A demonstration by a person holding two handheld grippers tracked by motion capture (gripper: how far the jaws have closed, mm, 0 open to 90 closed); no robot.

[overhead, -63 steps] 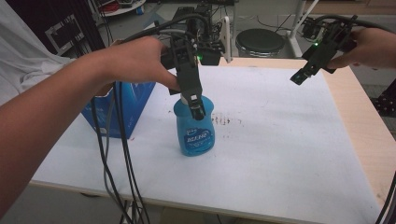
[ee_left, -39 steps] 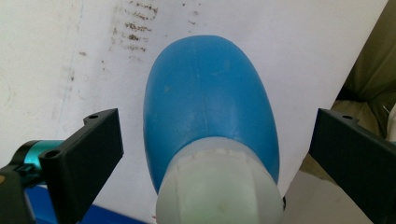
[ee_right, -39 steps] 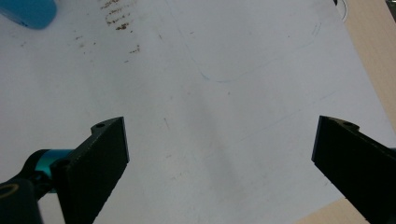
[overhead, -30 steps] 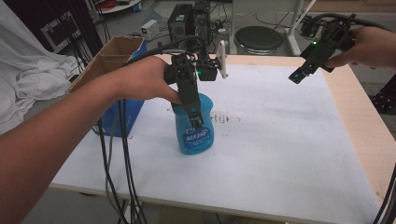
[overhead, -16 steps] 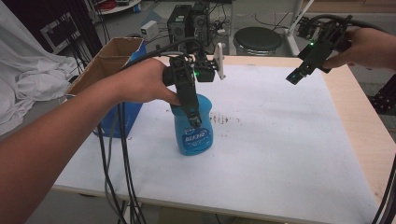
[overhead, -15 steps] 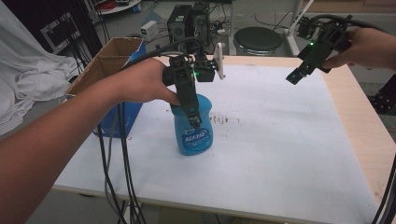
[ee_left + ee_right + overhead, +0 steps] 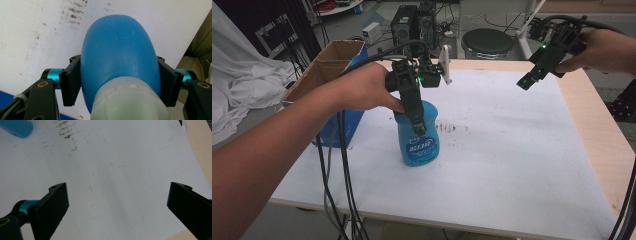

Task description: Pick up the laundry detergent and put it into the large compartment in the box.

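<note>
Bottle: blue bottle (image 7: 417, 137) stands upright on the counter (image 7: 512, 165), beside brown stains (image 7: 452, 127).
Left gripper (image 7: 117, 82): jaws just closing, pads now pressing both sides of the bottle.
Right gripper (image 7: 117, 205): jaws wide apart, holding nothing, hanging over bare counter, well apart from the bottle.
Nearby: cardboard box (image 7: 329, 62) at the counter's left edge.

High cam overhead, tong cams close-up facing down, probably sharing blue bottle (image 7: 417, 142)

We get even, soft indoor light; the white counter (image 7: 512, 150) looks bright, shadows faint. Close up, the bottle (image 7: 120, 62) blurs slightly, with mild sheen.
</note>
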